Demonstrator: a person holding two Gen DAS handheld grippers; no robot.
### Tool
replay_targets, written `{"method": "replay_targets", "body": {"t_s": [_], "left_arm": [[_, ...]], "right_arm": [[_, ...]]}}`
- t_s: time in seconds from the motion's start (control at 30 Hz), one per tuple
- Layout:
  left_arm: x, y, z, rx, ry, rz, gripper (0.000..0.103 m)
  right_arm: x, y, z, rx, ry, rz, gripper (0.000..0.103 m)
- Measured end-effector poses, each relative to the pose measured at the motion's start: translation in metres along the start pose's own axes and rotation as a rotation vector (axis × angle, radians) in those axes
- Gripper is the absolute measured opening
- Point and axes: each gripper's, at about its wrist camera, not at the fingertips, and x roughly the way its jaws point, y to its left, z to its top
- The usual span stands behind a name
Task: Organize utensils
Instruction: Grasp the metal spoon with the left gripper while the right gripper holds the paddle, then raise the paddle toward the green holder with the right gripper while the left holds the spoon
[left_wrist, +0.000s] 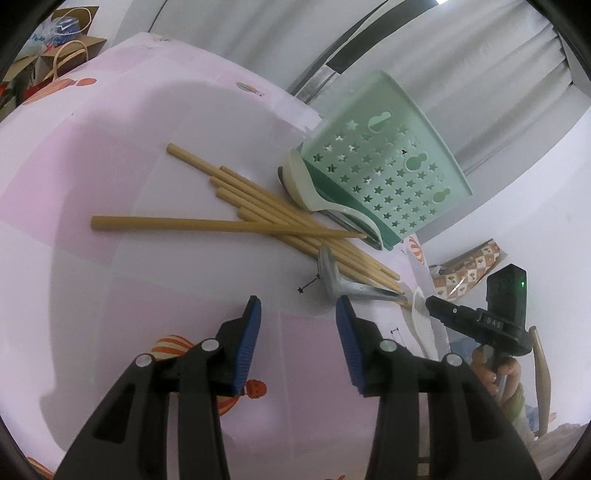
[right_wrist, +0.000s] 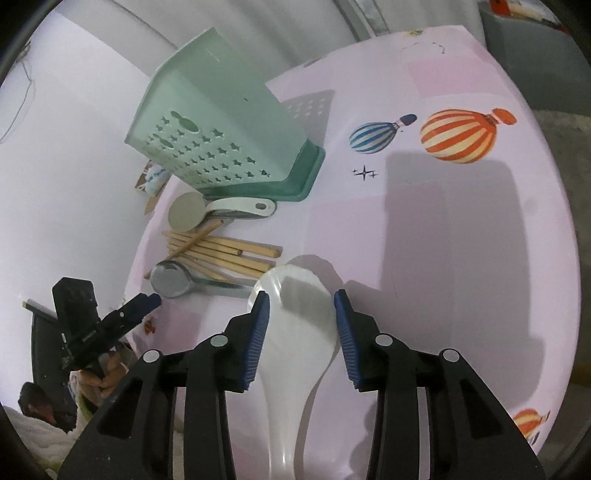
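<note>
Pink tablecloth (right_wrist: 461, 229) | right hand-held gripper (right_wrist: 301, 321) spread, seemingly clear of white spoon (right_wrist: 295, 332) | left hand-held gripper (left_wrist: 297, 317) spread

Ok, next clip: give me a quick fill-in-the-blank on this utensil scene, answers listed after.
1. The white spoon lies between the fingers of the ____ gripper.
2. The holder with star-shaped holes is ____ in colour.
3. The left gripper holds ____.
4. The pile of wooden chopsticks lies on a tablecloth printed with hot-air ____.

Missing words: right; green; nothing; balloons
</note>
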Motion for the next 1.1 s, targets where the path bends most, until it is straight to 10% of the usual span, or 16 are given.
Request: {"method": "replay_targets", "body": {"t_s": [0.57,1.1], "left_arm": [[0.007,0.001,0.009,-0.023,-0.011,0.005,0.04],[0.03,-0.018,0.02,-0.021,0.01,0.056,0.028]], "right_arm": [[-0.009,0.027,-0.011,-0.13,-0.023,-0.118,0.002],[-0.058,0.048,-0.035,-0.127,-0.235,-0.181,0.001]]}}
